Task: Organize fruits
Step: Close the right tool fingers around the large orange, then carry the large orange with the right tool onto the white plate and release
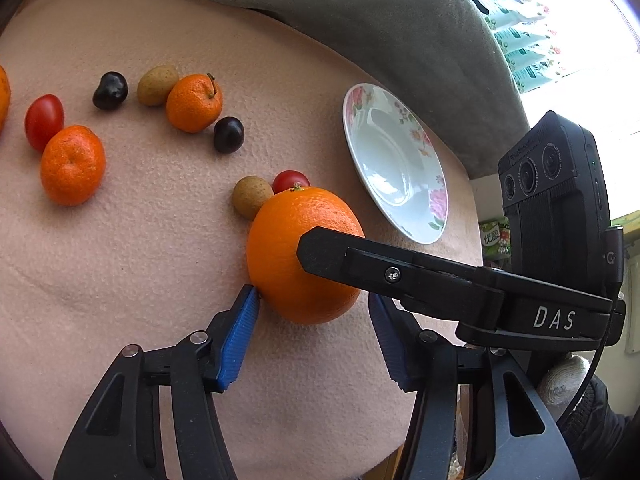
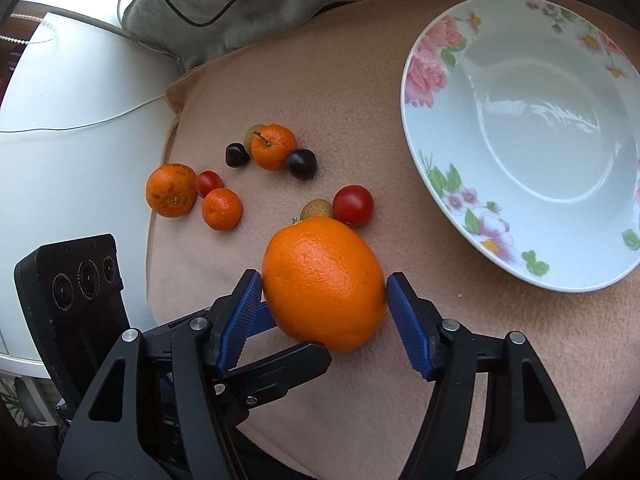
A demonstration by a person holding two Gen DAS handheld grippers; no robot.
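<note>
A large orange (image 1: 296,256) (image 2: 324,284) lies on the beige cloth. My right gripper (image 2: 324,286) has its blue pads on both sides of the orange, touching it. My left gripper (image 1: 314,304) is open around the same orange; its left pad (image 1: 240,336) touches the skin, and the right one is hidden behind the other gripper's finger. A white floral plate (image 1: 394,160) (image 2: 528,136) stands empty to the right. A cherry tomato (image 2: 353,205) and a small brown fruit (image 2: 317,209) sit just behind the orange.
Further left lie mandarins (image 1: 72,165) (image 1: 194,103), dark plums (image 1: 229,135), another tomato (image 1: 44,120) and a brown fruit (image 1: 157,85). A grey cushion (image 1: 360,20) borders the far edge. A white table (image 2: 80,120) lies beyond the cloth's left edge.
</note>
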